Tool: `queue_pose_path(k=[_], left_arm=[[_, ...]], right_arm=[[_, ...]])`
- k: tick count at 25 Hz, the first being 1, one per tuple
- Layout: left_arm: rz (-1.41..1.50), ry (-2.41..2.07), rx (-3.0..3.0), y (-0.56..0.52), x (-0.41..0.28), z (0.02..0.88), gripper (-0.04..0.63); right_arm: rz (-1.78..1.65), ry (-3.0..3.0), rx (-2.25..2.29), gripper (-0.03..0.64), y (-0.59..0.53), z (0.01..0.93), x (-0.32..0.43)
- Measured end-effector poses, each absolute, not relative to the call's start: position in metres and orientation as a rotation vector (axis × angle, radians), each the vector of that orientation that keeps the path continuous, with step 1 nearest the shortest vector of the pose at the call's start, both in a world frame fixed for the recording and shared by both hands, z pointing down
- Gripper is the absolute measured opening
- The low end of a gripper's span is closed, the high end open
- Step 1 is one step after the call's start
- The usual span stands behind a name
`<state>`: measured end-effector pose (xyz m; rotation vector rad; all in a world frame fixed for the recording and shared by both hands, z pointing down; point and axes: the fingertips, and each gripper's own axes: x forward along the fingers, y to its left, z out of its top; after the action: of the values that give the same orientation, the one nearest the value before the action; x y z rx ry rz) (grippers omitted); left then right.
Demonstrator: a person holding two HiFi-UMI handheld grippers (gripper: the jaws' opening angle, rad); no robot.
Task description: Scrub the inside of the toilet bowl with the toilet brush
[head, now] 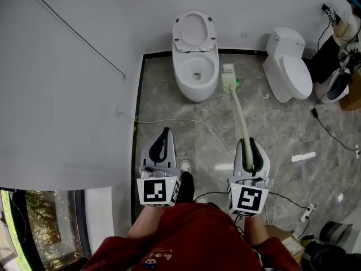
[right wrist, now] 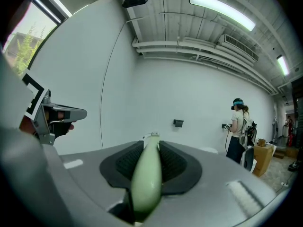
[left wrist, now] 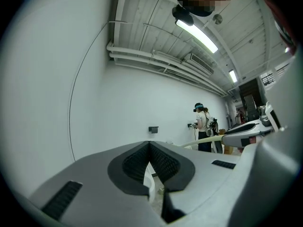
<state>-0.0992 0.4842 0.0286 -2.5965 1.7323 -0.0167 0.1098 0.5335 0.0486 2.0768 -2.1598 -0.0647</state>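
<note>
A white toilet (head: pixel 196 66) with its lid and seat raised stands against the far wall, its bowl open. My right gripper (head: pixel 249 147) is shut on the pale green handle of the toilet brush (head: pixel 237 109). The brush head (head: pixel 228 76) hangs to the right of the bowl, outside it. In the right gripper view the handle (right wrist: pixel 146 181) runs between the jaws toward the wall. My left gripper (head: pixel 162 141) is shut with nothing in it, its black pads (left wrist: pixel 163 164) meeting, and it is held above the floor in front of the toilet.
A second white toilet (head: pixel 290 66) with its lid down stands to the right. Cables (head: pixel 186 121) cross the marble floor, with boxes and gear at the right edge. Another person (right wrist: pixel 236 127) stands by the far wall. My shoe (head: pixel 185 185) is on the floor below.
</note>
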Motion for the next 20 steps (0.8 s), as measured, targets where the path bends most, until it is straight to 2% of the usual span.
queue_pose_path(k=[12, 20], left_arm=[[-0.001, 1.749, -2.616, 0.334, -0.159, 0.032, 0.006], [0.002, 1.753, -2.609, 0.274, -0.187, 0.046, 0.006]], right_arm=[[-0.094, -2.115, 2.008, 0.114, 0.381, 0.039, 0.052], [-0.103, -2.11, 1.971, 0.114, 0.321, 0.045, 0.019]])
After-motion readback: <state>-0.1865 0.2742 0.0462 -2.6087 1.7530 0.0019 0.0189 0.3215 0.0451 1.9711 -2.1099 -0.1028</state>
